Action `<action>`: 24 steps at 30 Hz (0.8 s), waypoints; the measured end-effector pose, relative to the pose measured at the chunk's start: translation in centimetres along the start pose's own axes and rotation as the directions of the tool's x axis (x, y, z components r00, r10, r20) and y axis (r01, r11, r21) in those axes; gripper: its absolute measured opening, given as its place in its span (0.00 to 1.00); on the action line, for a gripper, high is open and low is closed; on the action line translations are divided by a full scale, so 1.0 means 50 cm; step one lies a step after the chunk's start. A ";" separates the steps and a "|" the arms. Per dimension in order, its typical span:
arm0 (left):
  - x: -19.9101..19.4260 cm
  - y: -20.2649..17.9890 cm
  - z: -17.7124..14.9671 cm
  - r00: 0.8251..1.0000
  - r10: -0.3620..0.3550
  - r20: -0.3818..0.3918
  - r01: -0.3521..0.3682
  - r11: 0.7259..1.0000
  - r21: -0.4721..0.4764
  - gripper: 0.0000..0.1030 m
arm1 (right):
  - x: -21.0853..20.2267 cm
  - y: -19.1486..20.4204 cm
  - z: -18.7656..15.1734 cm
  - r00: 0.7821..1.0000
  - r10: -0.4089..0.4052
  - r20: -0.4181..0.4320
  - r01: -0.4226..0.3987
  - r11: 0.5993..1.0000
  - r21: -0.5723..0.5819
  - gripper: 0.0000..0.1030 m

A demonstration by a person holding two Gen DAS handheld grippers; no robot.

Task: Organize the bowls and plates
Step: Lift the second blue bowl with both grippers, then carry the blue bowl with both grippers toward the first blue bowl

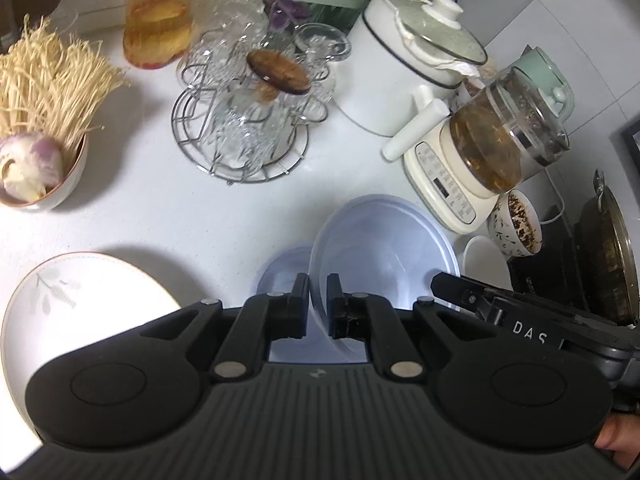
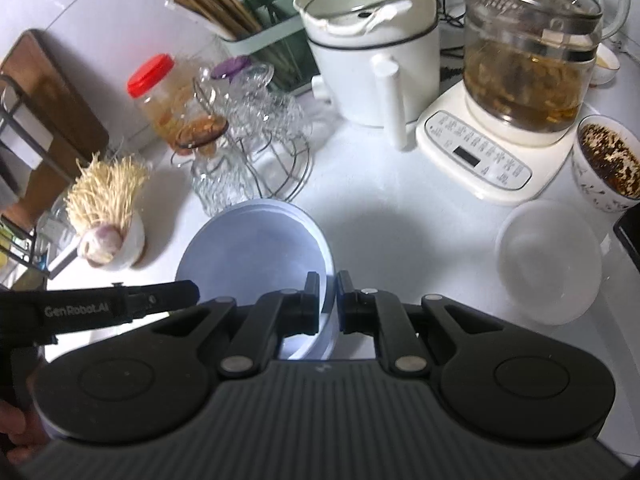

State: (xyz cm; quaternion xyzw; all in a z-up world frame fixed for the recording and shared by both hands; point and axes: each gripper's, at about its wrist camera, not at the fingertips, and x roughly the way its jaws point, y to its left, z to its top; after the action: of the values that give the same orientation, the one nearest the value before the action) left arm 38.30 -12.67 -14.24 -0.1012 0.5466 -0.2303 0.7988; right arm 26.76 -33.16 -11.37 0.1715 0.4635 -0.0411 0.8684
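Left wrist view: the left gripper [image 1: 318, 306] is clenched on the near rim of a pale blue translucent plastic bowl [image 1: 384, 248], the thin wall pinched between its two black fingers [image 1: 298, 304]. The bowl is tilted up on edge, its hollow facing the camera, and a second pale blue rounded shape [image 1: 280, 272] sits just behind it to the left; whether that is another bowl or a lid is hard to tell through the lens blur. A white ceramic plate with a grey leaf print [image 1: 80, 308] lies flat on the white desk [image 1: 160, 208] at the lower left, well apart from the bowl. The right gripper's black body [image 1: 500, 308] reaches in from the right edge, touching the bowl's far side.

In the right wrist view, the right gripper [image 2: 328, 304] is likewise closed tight on the opposite rim of the same bowl [image 2: 248, 248], so both hands carry it together. A frosted white plastic bowl [image 2: 548, 260] stands on the desk to the right, near a patterned cup of dark loose tea [image 2: 604, 164]. Behind are a cream kettle base with a glass pot of brown liquid [image 2: 524, 68], a white lidded electric pot [image 2: 368, 48], and a wire rack of clear glasses [image 2: 248, 140].
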 end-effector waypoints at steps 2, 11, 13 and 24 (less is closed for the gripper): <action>0.007 0.009 -0.002 1.000 0.009 -0.006 -0.009 1.000 -0.003 0.08 | 0.010 0.002 -0.006 1.000 0.003 -0.014 -0.003 1.000 0.004 0.11; 0.029 0.034 -0.001 0.999 0.043 -0.024 -0.043 0.999 -0.006 0.09 | 0.052 0.006 -0.033 0.998 0.017 -0.060 -0.015 1.000 0.027 0.11; 0.037 0.034 0.002 0.998 0.046 -0.034 -0.046 0.999 -0.002 0.09 | 0.058 0.006 -0.037 0.998 0.011 -0.058 -0.010 1.000 0.023 0.11; 0.063 0.035 -0.005 0.996 0.065 -0.056 -0.064 0.998 0.024 0.09 | 0.081 -0.001 -0.041 0.999 0.001 -0.054 0.001 0.999 0.037 0.13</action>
State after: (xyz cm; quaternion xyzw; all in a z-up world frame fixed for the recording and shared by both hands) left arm 39.48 -12.62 -17.66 -0.0680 0.5695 -0.2132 0.7909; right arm 27.40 -32.17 -15.76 0.1886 0.4858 -0.0449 0.8523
